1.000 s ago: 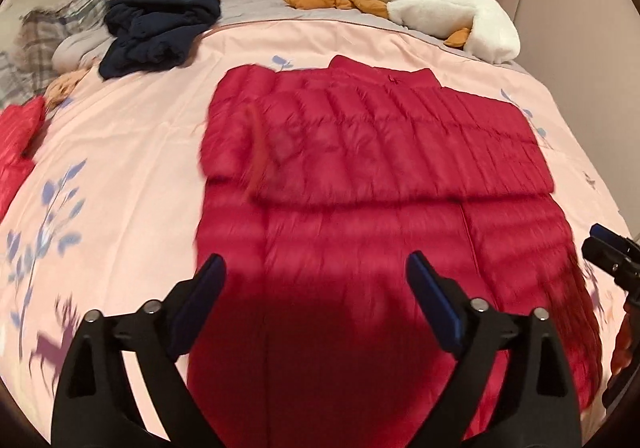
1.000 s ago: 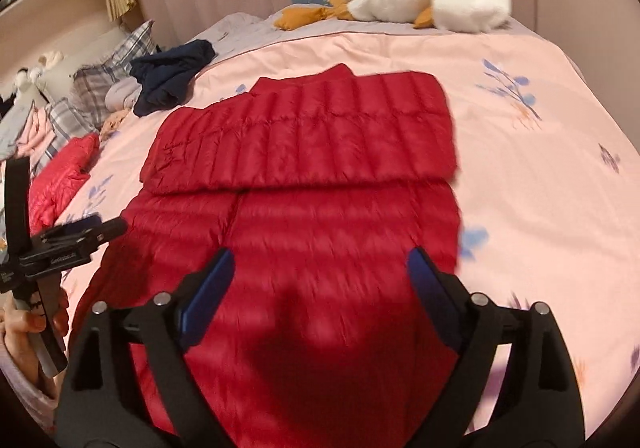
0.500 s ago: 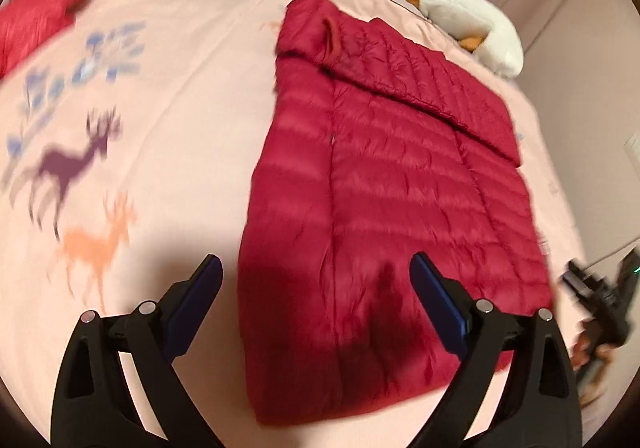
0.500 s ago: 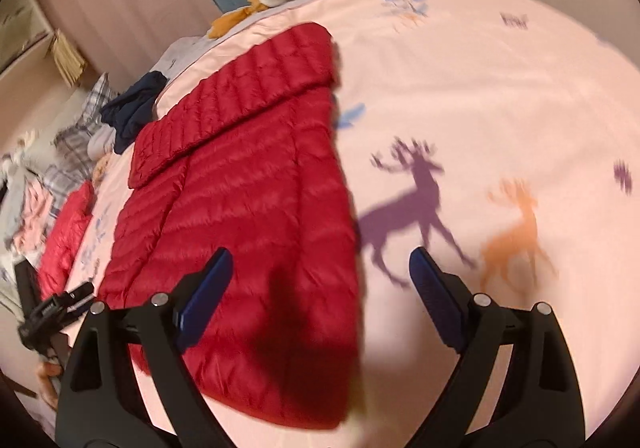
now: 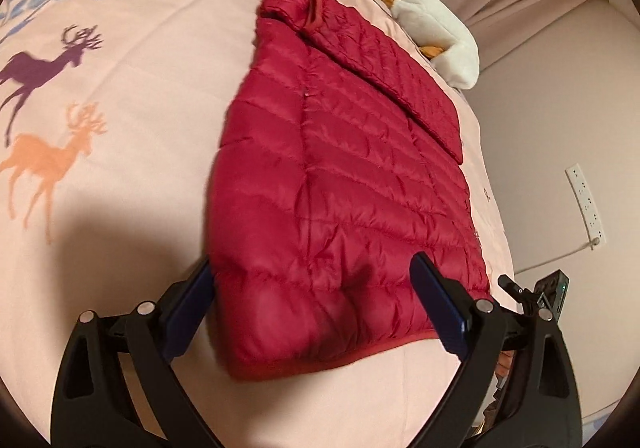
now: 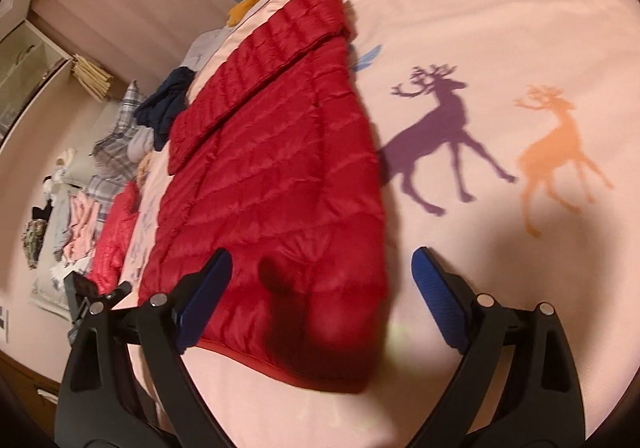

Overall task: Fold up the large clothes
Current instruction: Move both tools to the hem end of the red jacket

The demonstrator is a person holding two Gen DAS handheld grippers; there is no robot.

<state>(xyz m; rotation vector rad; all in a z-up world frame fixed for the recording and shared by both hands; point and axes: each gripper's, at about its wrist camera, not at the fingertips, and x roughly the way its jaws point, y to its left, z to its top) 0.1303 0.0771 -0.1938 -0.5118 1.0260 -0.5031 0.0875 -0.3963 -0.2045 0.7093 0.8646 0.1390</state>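
A red quilted puffer jacket (image 5: 352,184) (image 6: 272,200) lies flat on the pink bedspread (image 5: 132,96), its sleeves folded across the upper part. My left gripper (image 5: 316,308) is open, low over the hem's left corner, with the corner between its blue pads. My right gripper (image 6: 324,304) is open too, straddling the hem's right corner. Neither one holds the fabric. The other gripper (image 5: 536,296) shows at the right edge of the left wrist view.
The bedspread (image 6: 500,28) carries deer prints (image 6: 444,136). A white plush toy (image 5: 444,32) lies at the head of the bed. Dark blue clothing (image 6: 168,100), plaid fabric (image 6: 116,144) and another red garment (image 6: 116,232) are piled along the left side. A wall socket strip (image 5: 586,204) is on the right.
Both grippers swung outward and dropped from over the jacket's middle to its bottom hem corners, left toward the left corner, right toward the right corner. Both stayed open.
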